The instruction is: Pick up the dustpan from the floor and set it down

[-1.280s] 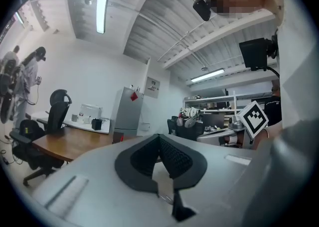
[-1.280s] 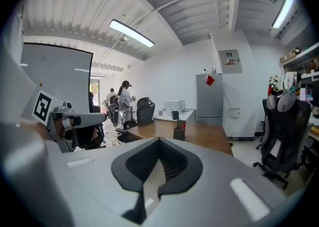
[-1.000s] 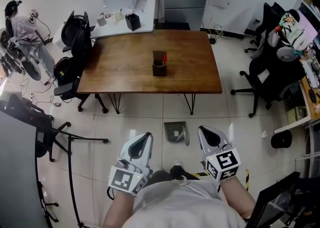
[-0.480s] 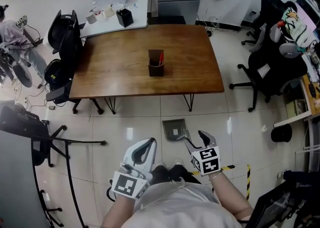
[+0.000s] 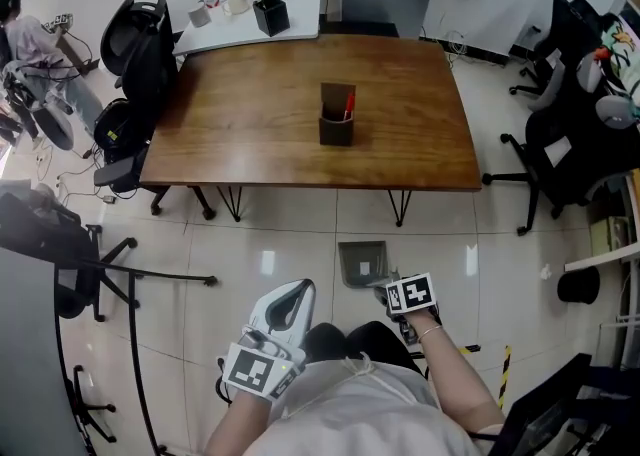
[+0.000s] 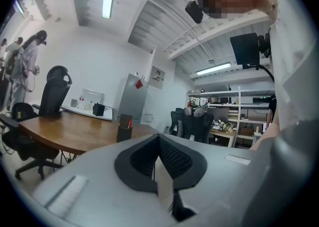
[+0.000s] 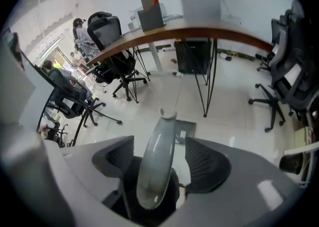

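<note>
A grey dustpan [image 5: 360, 262] lies on the tiled floor just in front of the table, its handle toward me. My right gripper [image 5: 388, 291] points steeply down at that handle. In the right gripper view the grey handle [image 7: 157, 166] runs up between the two jaws of my right gripper [image 7: 159, 144], and the pan [image 7: 187, 130] lies beyond it. The jaws are opening, with a gap on either side of the handle. My left gripper [image 5: 285, 302] hangs at knee height to the left, pointing level. Its pads [image 6: 172, 159] meet, with nothing between them.
A wooden table [image 5: 250, 134] with a dark pen holder [image 5: 337, 116] stands ahead. Black office chairs [image 5: 140, 54] flank it, another chair [image 5: 565, 139] is at the right. A black stand's legs [image 5: 130, 269] spread on the floor at left. Striped floor tape [image 5: 503, 376] lies at right.
My right gripper dropped toward the floor, tipped downward and opened around the dustpan's handle. The left gripper sank a little. The dustpan stays on the floor.
</note>
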Demonstrator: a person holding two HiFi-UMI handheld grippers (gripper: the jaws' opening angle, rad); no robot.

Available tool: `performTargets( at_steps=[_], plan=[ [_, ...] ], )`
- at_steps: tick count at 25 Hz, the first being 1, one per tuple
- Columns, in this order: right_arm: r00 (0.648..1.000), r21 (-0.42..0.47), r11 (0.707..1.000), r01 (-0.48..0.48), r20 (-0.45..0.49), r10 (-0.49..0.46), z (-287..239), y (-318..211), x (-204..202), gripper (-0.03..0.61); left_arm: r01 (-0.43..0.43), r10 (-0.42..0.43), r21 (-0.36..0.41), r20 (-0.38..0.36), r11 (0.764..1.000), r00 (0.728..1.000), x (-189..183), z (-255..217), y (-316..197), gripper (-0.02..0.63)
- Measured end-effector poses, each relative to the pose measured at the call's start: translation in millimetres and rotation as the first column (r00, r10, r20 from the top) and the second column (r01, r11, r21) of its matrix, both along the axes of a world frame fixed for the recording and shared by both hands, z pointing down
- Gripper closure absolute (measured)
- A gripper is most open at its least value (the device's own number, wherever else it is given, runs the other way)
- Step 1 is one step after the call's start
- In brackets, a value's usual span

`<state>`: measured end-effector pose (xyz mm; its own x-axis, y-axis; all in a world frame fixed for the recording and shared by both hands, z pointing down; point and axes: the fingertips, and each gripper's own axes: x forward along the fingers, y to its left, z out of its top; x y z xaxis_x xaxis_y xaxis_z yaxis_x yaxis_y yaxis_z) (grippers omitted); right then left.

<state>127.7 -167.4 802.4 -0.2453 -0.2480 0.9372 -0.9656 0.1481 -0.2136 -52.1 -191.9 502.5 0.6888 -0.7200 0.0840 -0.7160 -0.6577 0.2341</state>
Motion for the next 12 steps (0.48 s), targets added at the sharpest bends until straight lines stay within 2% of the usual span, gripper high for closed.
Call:
performTargets(
  at_steps=[1, 2, 5, 9, 12],
  plan=[
    [1.000, -0.024, 1.000, 0.000, -0.005, 0.000, 9.7, -0.3, -0.1, 0.256, -0.011, 0.011, 0.002, -0.017, 1.000, 1.000, 0.5, -0.4, -0.4, 0.607],
    [0.999, -0.037, 0.999, 0.006, -0.032, -0.007, 17.6, -0.4, 2.1, 0.285, -0.023, 0.023, 0.005, -0.031, 1.000, 0.999, 1.3, -1.1, -0.5, 0.608],
    [0.984, -0.053, 0.999, 0.006, -0.179, -0.015, 26.9, 2.9, 21.7, 0.446, -0.059, 0.060, 0.039, -0.033, 0.997, 0.998, 3.6, -1.5, 1.6, 0.608],
    [0.970, -0.042, 0.999, 0.018, -0.240, -0.028, 27.6, -3.6, 26.3, 0.558, -0.079, 0.080, 0.046, -0.020, 0.996, 0.997, 5.2, 6.1, 2.2, 0.607],
    [0.967, -0.061, 0.998, 0.004, -0.252, -0.020, 21.3, 1.7, 31.1, 0.571, -0.090, 0.092, 0.038, -0.034, 0.995, 0.995, 8.1, 4.3, 5.4, 0.607]
  ],
)
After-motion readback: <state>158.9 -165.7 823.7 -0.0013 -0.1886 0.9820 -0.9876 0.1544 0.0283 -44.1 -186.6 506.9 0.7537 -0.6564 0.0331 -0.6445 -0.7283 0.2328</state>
